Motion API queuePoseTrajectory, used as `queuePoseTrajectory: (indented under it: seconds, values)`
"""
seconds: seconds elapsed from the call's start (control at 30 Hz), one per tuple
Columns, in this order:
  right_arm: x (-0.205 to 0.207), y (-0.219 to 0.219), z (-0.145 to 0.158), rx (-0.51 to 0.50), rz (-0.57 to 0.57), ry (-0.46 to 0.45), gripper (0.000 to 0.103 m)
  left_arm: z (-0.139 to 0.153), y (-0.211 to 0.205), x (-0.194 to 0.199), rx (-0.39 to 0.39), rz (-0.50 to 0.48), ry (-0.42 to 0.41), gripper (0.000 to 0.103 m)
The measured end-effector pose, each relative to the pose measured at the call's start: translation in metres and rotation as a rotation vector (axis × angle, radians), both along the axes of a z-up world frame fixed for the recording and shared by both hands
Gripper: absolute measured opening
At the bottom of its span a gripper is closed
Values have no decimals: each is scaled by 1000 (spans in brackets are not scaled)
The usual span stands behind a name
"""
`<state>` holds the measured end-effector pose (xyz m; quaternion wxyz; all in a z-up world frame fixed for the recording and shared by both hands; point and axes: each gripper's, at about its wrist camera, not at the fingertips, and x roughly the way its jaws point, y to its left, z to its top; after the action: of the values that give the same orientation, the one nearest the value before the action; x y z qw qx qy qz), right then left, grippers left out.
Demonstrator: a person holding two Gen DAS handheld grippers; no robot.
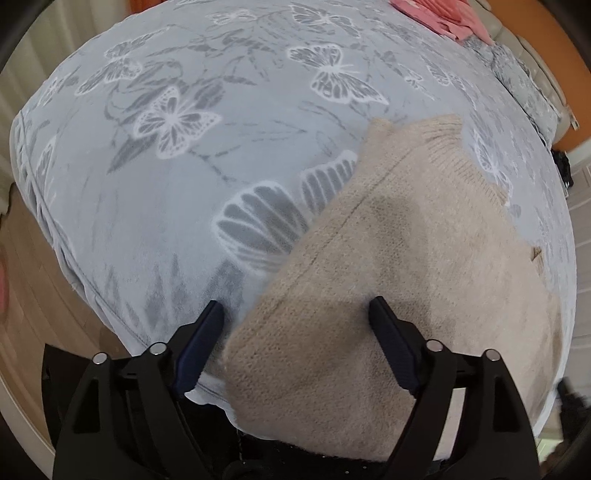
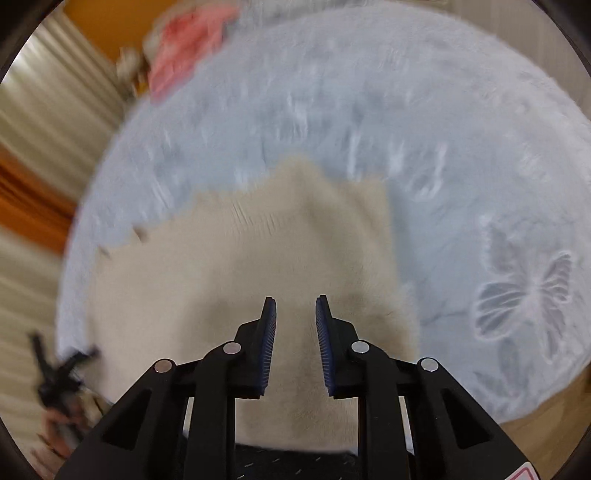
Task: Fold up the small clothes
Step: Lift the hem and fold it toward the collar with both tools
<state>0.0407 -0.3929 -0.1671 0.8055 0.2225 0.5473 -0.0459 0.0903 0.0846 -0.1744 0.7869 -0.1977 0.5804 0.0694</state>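
My left gripper [image 1: 295,306] was spread wide over the near corner of the beige knitted sweater [image 1: 399,258], which lay flat at the near edge of the butterfly-patterned grey bed blanket [image 1: 184,184]. My right gripper [image 2: 295,301] hovered above it, parted, grasping nothing.

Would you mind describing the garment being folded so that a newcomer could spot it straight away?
Start from the bed, covered by a pale blue blanket printed with butterflies. On its near edge, right under the left gripper and the right gripper, lies the beige sweater. It is a fuzzy knit with ribbed trim, unlike the pink clothes at the far end of the bed.
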Motion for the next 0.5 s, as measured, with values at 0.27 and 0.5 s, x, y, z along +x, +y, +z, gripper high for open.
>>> queuePoseTrajectory:
  seconds: [0.27,0.5]
  values:
    - [16,26,35,70,13,-81,17,0,31,-23,-303,140,8,87]
    - [88,131,10,18,326,-8,17,-15,19,-19,-318,155,57,94]
